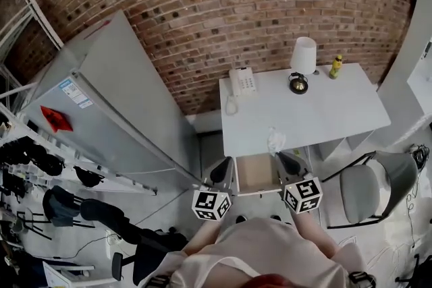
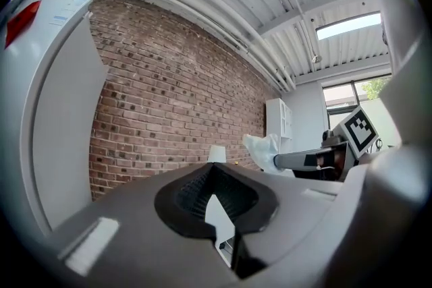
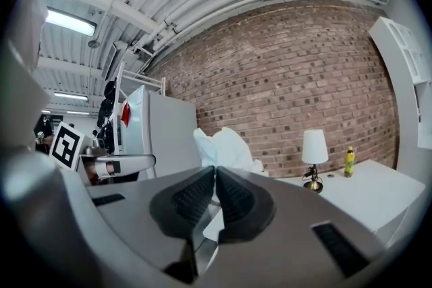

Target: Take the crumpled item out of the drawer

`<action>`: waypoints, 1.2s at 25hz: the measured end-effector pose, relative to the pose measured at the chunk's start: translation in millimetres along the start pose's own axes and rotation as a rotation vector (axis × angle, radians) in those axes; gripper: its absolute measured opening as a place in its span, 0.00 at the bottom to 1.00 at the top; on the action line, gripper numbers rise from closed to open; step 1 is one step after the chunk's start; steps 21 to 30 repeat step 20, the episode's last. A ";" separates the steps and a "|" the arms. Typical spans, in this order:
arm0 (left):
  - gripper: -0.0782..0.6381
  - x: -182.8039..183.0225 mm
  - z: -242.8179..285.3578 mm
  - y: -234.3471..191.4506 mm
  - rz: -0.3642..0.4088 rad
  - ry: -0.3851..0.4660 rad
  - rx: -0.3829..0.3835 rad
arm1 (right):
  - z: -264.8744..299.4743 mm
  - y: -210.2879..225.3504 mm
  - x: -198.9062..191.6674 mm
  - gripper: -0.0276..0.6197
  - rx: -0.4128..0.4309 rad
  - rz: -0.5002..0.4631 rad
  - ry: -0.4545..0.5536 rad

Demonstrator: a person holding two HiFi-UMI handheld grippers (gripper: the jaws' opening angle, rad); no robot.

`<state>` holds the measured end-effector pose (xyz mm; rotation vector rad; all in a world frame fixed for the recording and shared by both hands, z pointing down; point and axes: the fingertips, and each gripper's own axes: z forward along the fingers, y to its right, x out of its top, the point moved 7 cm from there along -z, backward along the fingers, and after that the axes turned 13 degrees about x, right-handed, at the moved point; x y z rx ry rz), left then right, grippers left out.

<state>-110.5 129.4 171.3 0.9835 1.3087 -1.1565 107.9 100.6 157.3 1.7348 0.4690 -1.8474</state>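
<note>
Brick wall (image 1: 270, 10) behind white table (image 1: 337, 111) w/ lamp (image 1: 303, 57); grey fridge (image 1: 115, 91) left, chair (image 1: 364, 189) right.

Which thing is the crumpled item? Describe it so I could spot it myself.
Find the white table against the brick wall, then the open drawer under its front edge. Above that drawer, pinched in the right gripper, is the crumpled item: a thin white wad, the only soft, wrinkled thing there, unlike the hard phone, lamp and yellow bottle behind.
</note>
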 end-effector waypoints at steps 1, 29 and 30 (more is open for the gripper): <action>0.12 1.3 -1.3 -0.1 -0.001 0.006 0.002 | 0.0 -1.5 2.0 0.07 0.004 -0.006 0.004; 0.12 1.1 -4.8 -18.2 -0.022 0.018 -0.006 | 23.5 -16.3 16.1 0.07 0.043 -0.074 0.022; 0.12 1.1 -4.8 -18.2 -0.022 0.018 -0.006 | 23.5 -16.3 16.1 0.07 0.043 -0.074 0.022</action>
